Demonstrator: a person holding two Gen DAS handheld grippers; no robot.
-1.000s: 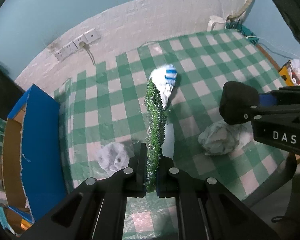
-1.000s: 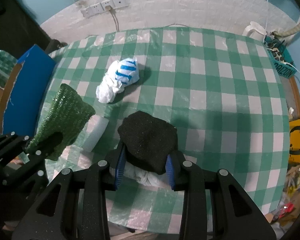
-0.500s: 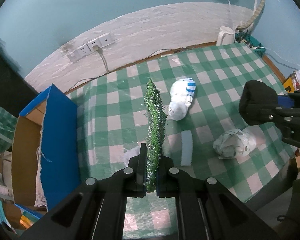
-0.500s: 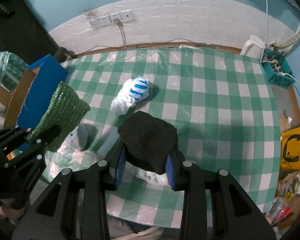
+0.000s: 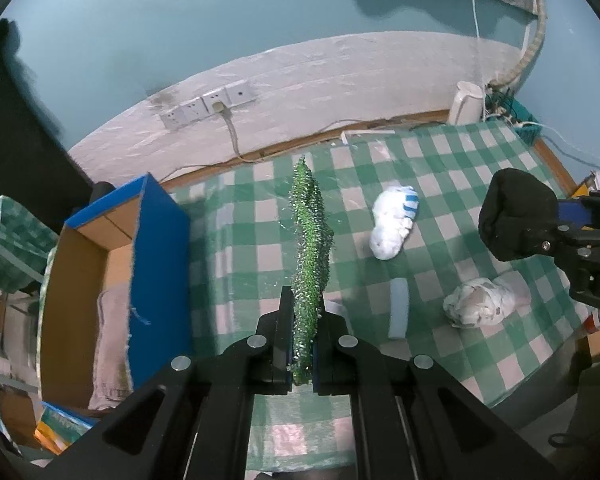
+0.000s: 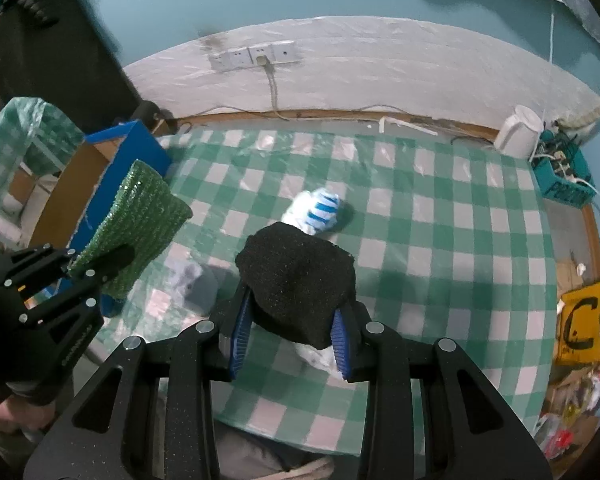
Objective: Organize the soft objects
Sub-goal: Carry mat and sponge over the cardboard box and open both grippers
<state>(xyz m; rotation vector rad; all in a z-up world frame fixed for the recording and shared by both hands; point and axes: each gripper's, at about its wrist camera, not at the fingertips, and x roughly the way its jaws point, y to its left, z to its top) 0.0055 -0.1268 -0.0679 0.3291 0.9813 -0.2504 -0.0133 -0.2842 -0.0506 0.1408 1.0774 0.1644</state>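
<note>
My left gripper (image 5: 301,354) is shut on a green scrubby pad (image 5: 310,256), held edge-on above the checked table (image 5: 440,168); the pad also shows in the right wrist view (image 6: 140,216). My right gripper (image 6: 290,340) is shut on a black sponge (image 6: 298,280), which also shows at the right of the left wrist view (image 5: 516,220). On the table lie a white sock with blue stripes (image 5: 394,220), a crumpled white cloth (image 5: 480,306), a pale blue sponge (image 5: 399,308) and a grey cloth (image 6: 196,284).
An open cardboard box with blue sides (image 5: 112,280) stands left of the table, a pinkish towel inside. A white kettle (image 6: 518,132) and a teal crate (image 6: 564,176) stand at the far right. Wall sockets (image 6: 256,56) are behind. A yellow bag (image 6: 582,320) lies right.
Both grippers have risen and pulled back from the table with their loads. More wall and the box's inside now show; the table objects look smaller.
</note>
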